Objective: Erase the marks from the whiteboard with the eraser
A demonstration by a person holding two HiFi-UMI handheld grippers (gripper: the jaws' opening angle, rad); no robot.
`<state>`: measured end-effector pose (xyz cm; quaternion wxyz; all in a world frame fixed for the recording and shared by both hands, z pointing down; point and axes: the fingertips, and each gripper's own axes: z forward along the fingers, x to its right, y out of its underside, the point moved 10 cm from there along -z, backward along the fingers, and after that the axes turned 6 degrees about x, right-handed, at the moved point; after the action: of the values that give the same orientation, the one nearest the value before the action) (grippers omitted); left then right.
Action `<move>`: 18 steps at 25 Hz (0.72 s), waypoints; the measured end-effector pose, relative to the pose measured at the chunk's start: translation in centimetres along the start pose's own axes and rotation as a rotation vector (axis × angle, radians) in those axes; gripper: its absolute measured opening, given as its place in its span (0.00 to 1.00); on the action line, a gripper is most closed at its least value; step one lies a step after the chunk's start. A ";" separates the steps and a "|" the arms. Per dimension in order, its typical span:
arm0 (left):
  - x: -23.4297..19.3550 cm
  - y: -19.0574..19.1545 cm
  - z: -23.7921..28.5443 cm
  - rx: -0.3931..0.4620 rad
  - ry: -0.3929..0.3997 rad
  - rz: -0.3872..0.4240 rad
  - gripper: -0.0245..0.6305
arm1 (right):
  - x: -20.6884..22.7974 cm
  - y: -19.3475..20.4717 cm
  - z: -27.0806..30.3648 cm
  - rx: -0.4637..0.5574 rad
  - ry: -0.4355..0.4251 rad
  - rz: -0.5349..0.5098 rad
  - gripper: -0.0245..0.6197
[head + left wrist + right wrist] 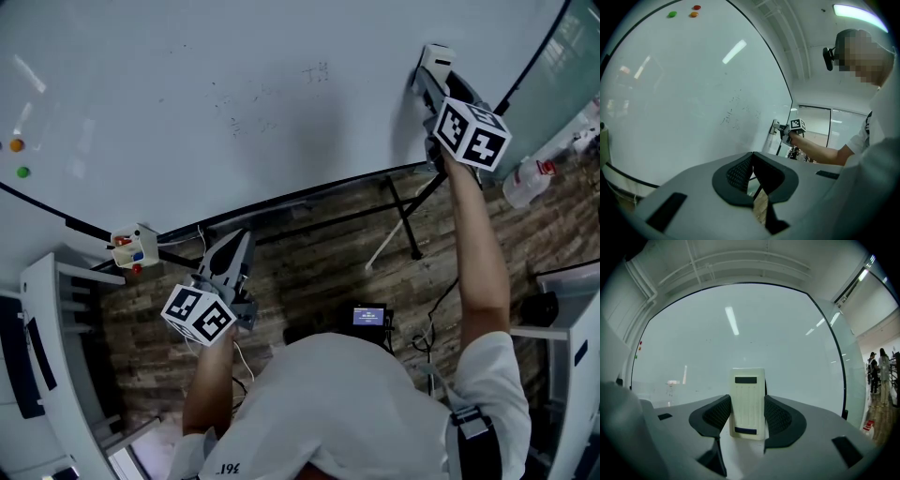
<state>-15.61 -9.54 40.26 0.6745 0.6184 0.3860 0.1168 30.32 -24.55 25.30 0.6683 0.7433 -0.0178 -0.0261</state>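
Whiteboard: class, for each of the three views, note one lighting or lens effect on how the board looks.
Head view: the large white whiteboard looks dim and bluish, its faint grey marks barely legible. Left gripper view: the fisheye lens bows the board into an arc, and a ceiling-light reflection streaks it. Right gripper view: same bowing and glare; the cream rectangular eraser is sharp.

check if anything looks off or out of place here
Nothing stands out. The eraser sits straight in the right claw, at the right side of the whiteboard; faint marks lie left of it, unerased. The left claw is shut and empty.
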 end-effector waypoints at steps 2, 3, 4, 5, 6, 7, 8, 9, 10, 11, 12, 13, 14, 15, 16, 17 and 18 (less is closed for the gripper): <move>-0.3 -0.1 -0.3 0.000 -0.011 -0.010 0.05 | -1.1 0.0 0.1 0.001 -0.008 0.000 0.42; -0.5 -0.2 -0.5 0.002 -0.013 -0.012 0.05 | -1.6 0.1 0.1 0.002 -0.011 -0.001 0.42; -0.7 -0.2 -0.6 0.004 -0.014 -0.014 0.05 | -2.1 0.1 0.2 0.002 -0.015 -0.002 0.42; -0.8 -0.2 -0.8 0.005 -0.015 -0.015 0.05 | -2.6 0.0 0.2 0.002 -0.019 -0.003 0.42; -1.0 -0.2 -0.9 0.007 -0.016 -0.017 0.05 | -3.1 0.0 0.2 0.003 -0.023 -0.003 0.42; -1.1 -0.2 -1.1 0.009 -0.016 -0.019 0.05 | -3.5 0.0 0.2 0.003 -0.028 -0.002 0.42; -1.2 -0.2 -1.3 0.010 -0.017 -0.021 0.05 | -4.0 0.0 0.2 0.004 -0.032 -0.002 0.42; -1.4 -0.2 -1.5 0.011 -0.017 -0.023 0.05 | -4.5 -0.1 0.2 0.004 -0.035 -0.002 0.42; -1.5 -0.2 -1.7 0.013 -0.016 -0.024 0.05 | -4.9 -0.1 0.1 0.004 -0.036 -0.002 0.42; -1.7 -0.3 -1.8 0.015 -0.015 -0.025 0.05 | -5.3 -0.1 0.1 0.005 -0.038 -0.001 0.42; -1.8 -0.3 -2.0 0.017 -0.012 -0.024 0.05 | -5.7 -0.2 0.1 0.005 -0.041 -0.001 0.42; -2.0 -0.3 -2.2 0.019 -0.008 -0.022 0.05 | -6.2 -0.2 0.1 0.005 -0.046 -0.002 0.42; -2.2 -0.3 -2.3 0.021 -0.004 -0.022 0.05 | -6.8 -0.3 0.1 0.005 -0.052 -0.004 0.42; -2.3 -0.4 -2.4 0.023 -0.004 -0.025 0.05 | -7.4 -0.3 0.1 0.005 -0.060 -0.008 0.42; -2.4 -0.4 -2.6 0.024 -0.005 -0.029 0.05 | -8.0 -0.3 0.2 0.005 -0.066 -0.012 0.42; -2.5 -0.4 -2.7 0.026 -0.004 -0.032 0.05 | -8.7 -0.4 0.2 0.006 -0.072 -0.015 0.42; -2.6 -0.5 -2.9 0.028 -0.003 -0.034 0.05 | -9.3 -0.4 0.2 0.006 -0.077 -0.019 0.42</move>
<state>-19.47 -9.16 40.99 0.6681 0.6213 0.3972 0.0990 20.98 -24.09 25.02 0.6645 0.7440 -0.0362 -0.0609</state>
